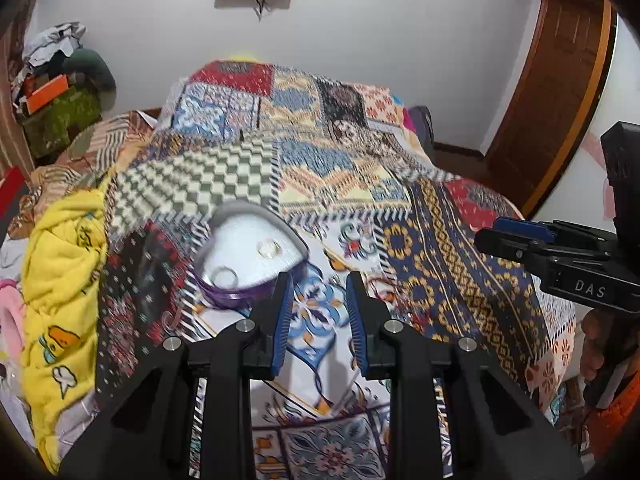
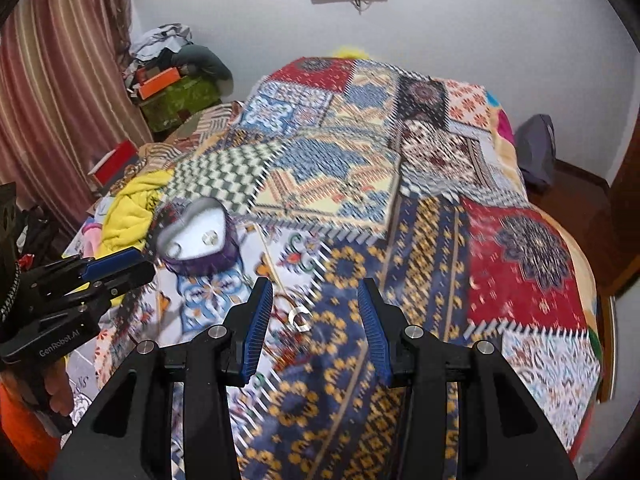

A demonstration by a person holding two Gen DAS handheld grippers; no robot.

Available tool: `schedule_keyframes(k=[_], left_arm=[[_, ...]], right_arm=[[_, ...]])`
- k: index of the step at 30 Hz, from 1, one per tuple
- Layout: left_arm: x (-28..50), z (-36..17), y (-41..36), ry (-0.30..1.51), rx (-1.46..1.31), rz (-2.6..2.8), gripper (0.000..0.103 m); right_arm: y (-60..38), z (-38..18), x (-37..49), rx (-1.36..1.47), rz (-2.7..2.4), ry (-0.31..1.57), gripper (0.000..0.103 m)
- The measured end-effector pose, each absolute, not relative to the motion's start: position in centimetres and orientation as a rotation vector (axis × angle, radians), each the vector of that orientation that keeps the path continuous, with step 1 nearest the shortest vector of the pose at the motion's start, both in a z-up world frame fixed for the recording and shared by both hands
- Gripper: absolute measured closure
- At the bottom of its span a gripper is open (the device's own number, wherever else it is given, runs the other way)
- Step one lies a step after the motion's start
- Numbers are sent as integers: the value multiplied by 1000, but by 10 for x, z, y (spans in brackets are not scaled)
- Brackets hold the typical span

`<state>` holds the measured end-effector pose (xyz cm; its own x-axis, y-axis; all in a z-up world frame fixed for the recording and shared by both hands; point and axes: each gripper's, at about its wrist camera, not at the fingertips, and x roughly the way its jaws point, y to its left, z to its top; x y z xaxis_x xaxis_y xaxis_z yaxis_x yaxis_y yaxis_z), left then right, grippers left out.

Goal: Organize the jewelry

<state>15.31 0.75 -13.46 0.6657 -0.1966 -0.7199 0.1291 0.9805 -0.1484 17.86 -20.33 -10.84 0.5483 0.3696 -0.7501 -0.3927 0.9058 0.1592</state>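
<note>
A heart-shaped purple jewelry box (image 1: 248, 252) with a white lining lies open on the patchwork bedspread (image 1: 344, 168). A ring (image 1: 225, 276) and a clear stone piece (image 1: 270, 249) lie inside it. My left gripper (image 1: 320, 300) is open and empty, just right of the box. The right gripper (image 1: 516, 240) shows at the right edge. In the right wrist view the box (image 2: 198, 236) lies at left. My right gripper (image 2: 314, 308) is open above a small silver ring (image 2: 299, 317) on the bedspread (image 2: 420, 208). The left gripper (image 2: 116, 268) shows at the left.
A yellow blanket (image 1: 60, 280) lies bunched at the bed's left side. A pile of clothes and boxes (image 1: 60, 80) stands in the back left corner. A wooden door (image 1: 552, 92) is at the right. Striped curtains (image 2: 52, 92) hang at the left.
</note>
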Motion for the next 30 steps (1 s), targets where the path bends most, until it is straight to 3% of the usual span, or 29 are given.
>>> schedule_keyframes(k=[19,26,30], left_arm=[[156,-192,-9,975,-96,-183,77],[162,-199,-5,987,-104,-186,77],[164,-200,-6,984,-100,-189,77]], right_arm=[[-187,-170,190,2,514,1038,63],[-172,-182,197,-30,535,1065,79],[-169,-184,197,-31,548,1064,81]])
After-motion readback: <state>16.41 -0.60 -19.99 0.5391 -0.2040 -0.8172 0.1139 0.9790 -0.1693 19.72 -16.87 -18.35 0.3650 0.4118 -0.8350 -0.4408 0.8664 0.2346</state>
